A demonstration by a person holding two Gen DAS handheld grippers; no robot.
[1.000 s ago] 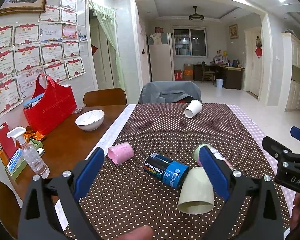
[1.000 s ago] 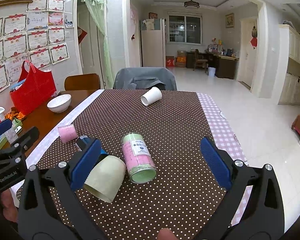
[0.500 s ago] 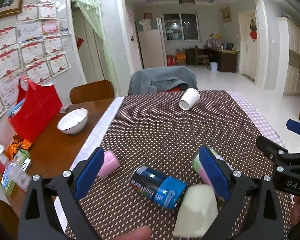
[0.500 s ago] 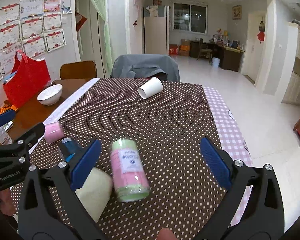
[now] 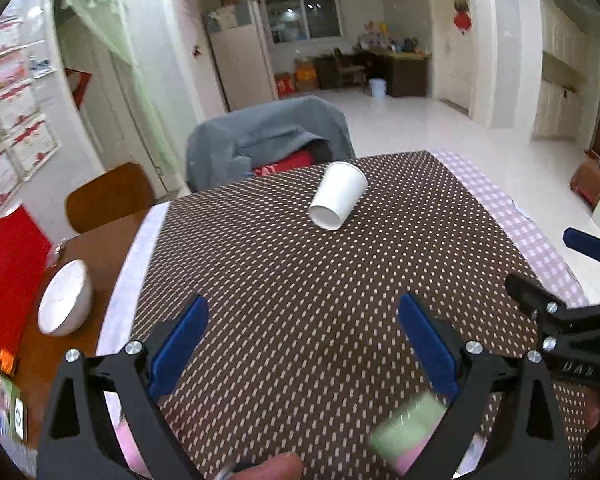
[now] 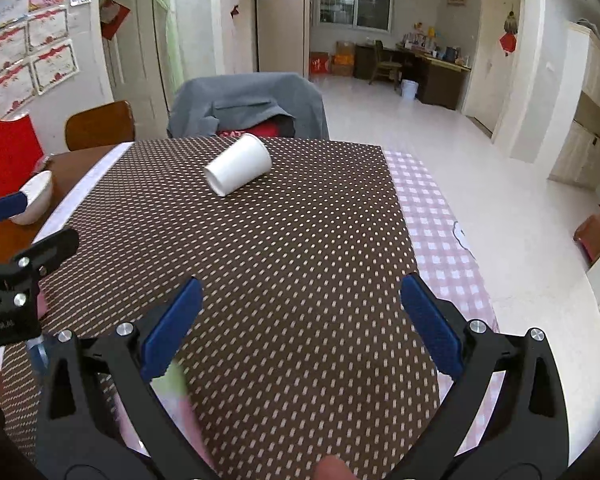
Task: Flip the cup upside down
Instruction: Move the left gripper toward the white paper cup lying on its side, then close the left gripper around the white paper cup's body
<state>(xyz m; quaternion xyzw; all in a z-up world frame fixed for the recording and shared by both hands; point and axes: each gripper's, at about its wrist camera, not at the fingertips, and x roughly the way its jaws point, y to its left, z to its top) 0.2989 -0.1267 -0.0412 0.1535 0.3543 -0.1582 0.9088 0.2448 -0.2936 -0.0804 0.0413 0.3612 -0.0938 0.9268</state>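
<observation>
A white paper cup (image 5: 337, 199) lies on its side near the far end of the brown dotted tablecloth (image 5: 300, 280); it also shows in the right wrist view (image 6: 238, 164). My left gripper (image 5: 302, 344) is open and empty above the cloth, well short of the cup. My right gripper (image 6: 300, 322) is open and empty too, at a similar distance. The right gripper shows at the right edge of the left wrist view (image 5: 580, 280). The left gripper shows at the left edge of the right wrist view (image 6: 16, 248).
A green and pink can (image 5: 408, 432) lies blurred under the left gripper's right finger. A white bowl (image 5: 64, 300) and a red bag (image 5: 4, 272) sit on the wooden table at left. A chair with a grey jacket (image 5: 268, 140) stands behind the table's far end.
Both grippers have moved forward over the table toward the white cup. The blue can, pink cup and pale green cup have dropped out of view below; the white cup looks larger.
</observation>
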